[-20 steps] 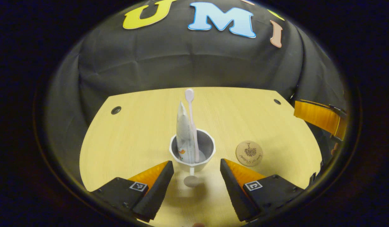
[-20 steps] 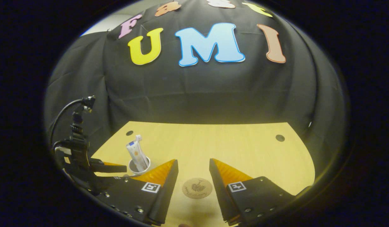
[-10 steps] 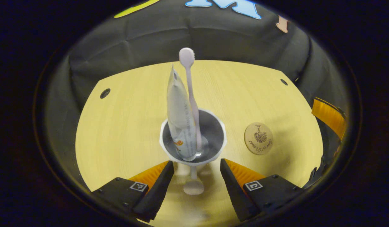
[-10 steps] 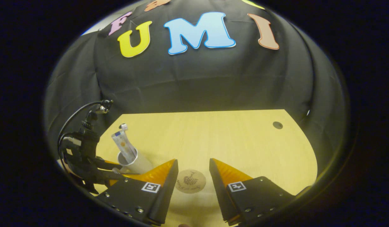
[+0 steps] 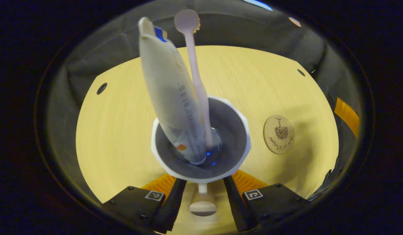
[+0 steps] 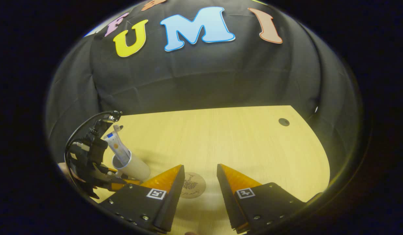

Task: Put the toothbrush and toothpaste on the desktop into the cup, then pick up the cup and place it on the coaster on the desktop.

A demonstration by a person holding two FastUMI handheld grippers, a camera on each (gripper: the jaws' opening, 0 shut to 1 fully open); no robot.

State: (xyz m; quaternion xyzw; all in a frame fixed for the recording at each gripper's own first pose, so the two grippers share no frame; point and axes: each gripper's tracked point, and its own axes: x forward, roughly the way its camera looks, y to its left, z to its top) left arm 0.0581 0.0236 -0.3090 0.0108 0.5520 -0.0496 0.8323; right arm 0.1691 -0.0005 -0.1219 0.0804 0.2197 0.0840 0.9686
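Two items, the toothpaste (image 5: 170, 94) at left and the toothbrush (image 5: 196, 75) beside it, stand tilted in the cup (image 5: 201, 169) on the desktop (image 5: 116, 130). The left gripper (image 5: 201, 192) has its fingers around the cup's base; whether they press it cannot be told. To the right, apart from the cup, lies the coaster (image 5: 279, 134). In the right gripper view, the right gripper (image 6: 200, 182) hangs spread and empty, partly hiding the coaster (image 6: 192, 186).
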